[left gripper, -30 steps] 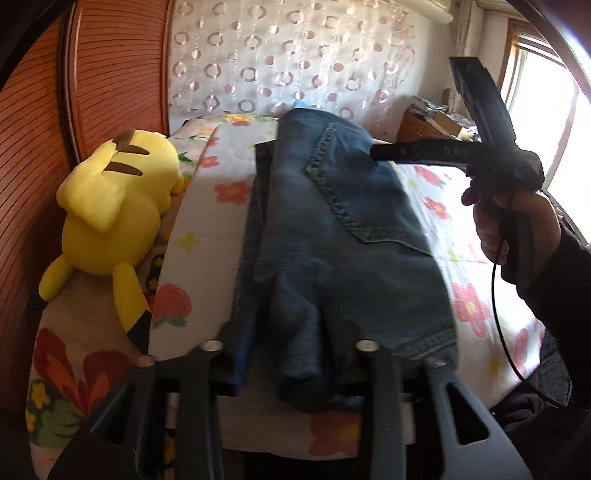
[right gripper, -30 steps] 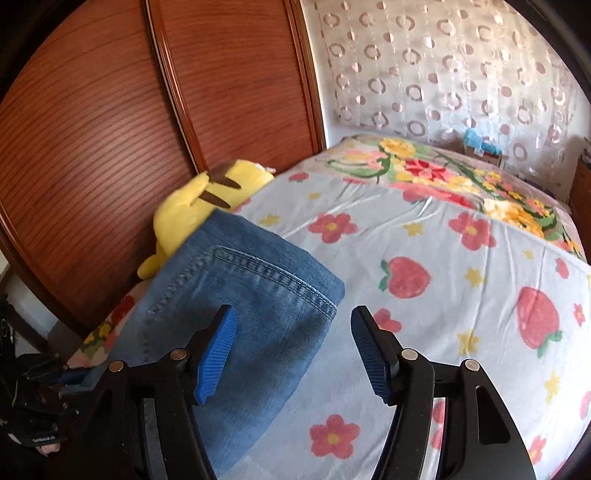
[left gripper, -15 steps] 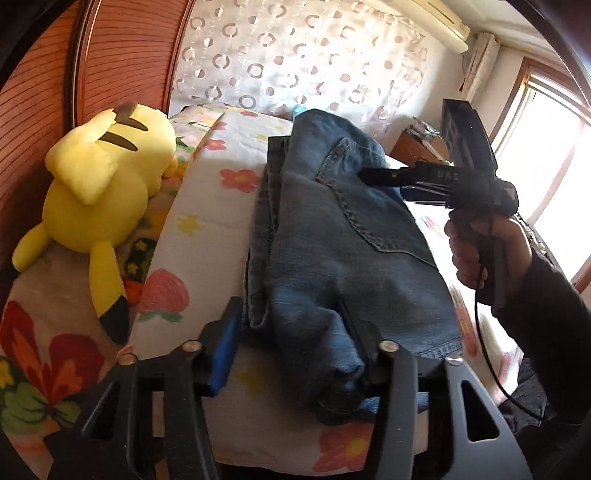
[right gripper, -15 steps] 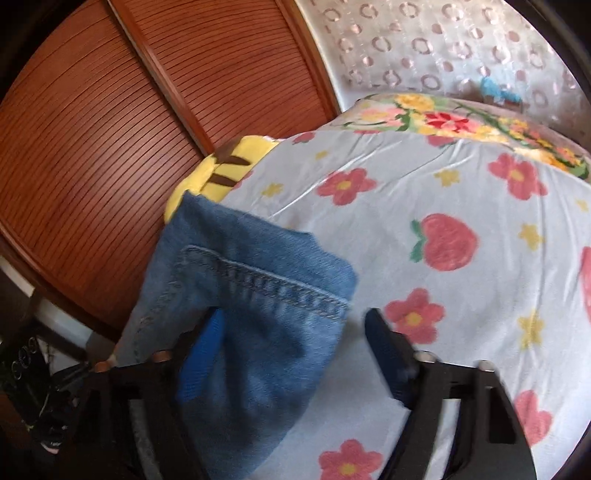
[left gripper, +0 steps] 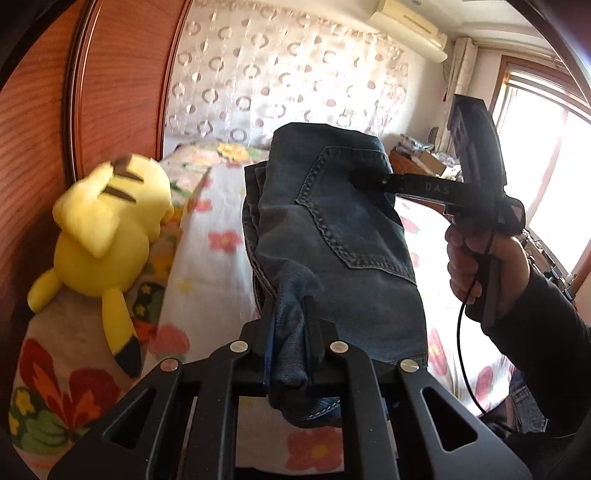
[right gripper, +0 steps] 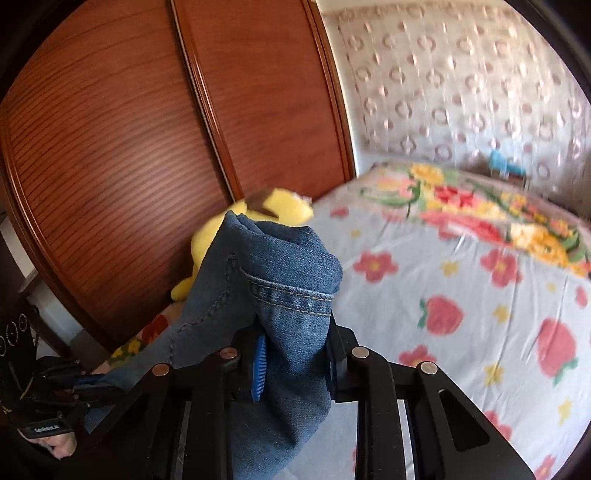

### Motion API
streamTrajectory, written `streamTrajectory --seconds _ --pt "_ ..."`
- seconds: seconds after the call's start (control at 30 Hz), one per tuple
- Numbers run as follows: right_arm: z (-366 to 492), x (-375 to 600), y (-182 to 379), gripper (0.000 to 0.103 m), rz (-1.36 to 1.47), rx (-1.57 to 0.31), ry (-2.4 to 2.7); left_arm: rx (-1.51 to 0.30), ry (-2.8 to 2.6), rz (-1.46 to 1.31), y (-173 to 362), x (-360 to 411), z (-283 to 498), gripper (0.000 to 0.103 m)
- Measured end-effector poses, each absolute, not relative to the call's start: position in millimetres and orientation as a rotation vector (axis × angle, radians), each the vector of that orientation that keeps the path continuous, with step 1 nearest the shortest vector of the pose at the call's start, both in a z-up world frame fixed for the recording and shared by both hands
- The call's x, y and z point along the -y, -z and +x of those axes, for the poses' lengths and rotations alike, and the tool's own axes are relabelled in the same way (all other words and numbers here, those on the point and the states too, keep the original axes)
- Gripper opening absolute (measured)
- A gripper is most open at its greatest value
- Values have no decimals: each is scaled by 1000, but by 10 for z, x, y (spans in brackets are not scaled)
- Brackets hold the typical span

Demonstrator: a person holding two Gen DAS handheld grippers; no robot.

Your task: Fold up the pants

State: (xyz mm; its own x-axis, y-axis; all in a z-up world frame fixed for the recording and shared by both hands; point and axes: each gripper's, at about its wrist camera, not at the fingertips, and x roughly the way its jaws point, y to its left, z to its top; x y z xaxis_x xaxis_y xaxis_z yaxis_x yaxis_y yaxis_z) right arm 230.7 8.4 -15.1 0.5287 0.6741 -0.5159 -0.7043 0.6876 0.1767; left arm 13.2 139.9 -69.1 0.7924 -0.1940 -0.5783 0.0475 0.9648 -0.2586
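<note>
1. A bed [left gripper: 221,206] with a flower-and-strawberry sheet [right gripper: 461,295] fills the room's middle; a wooden wardrobe [right gripper: 129,147] stands along one side and a curtain [left gripper: 288,74] with ring patterns hangs behind the bed's far end.
2. The left gripper [left gripper: 290,332] has its fingers [left gripper: 314,325] clenched on a bunched fold at the near end of the jeans [left gripper: 332,240]; denim fills the narrow gap between them and hangs below in a rolled lump.
3. The right gripper [right gripper: 295,347] has its fingers [right gripper: 259,365] clamped on the far end of the jeans [right gripper: 280,273]; the blue pad of one finger shows against the cloth, and a stitched hem edge sits just above the grip.
4. In the left view the right gripper [left gripper: 369,179] reaches in from the side, its tip pressed into the upper edge of the jeans near a back pocket [left gripper: 343,206], with the right hand [left gripper: 480,266] wrapped round its handle.
5. The jeans are folded in layers and stretched between both grippers, lifted above the sheet; the far end looks raised off the bed.
6. In the right view the left hand [right gripper: 59,443] and its tool show at the lower left edge, at the jeans' other end.
7. A yellow plush [left gripper: 107,229] lies on the bed beside the wardrobe, apart from the jeans.
8. An air conditioner [left gripper: 410,22] is mounted high on the wall, and a window [left gripper: 554,155] glows bright beyond the right hand.
</note>
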Motion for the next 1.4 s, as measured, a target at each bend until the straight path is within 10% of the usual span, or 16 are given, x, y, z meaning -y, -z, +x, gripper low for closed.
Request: streamTrajectory --seconds 1.4 --pt "4033 -711 185 25 -60 -536 -808 -645 70 -152 430 -2068 1791 12"
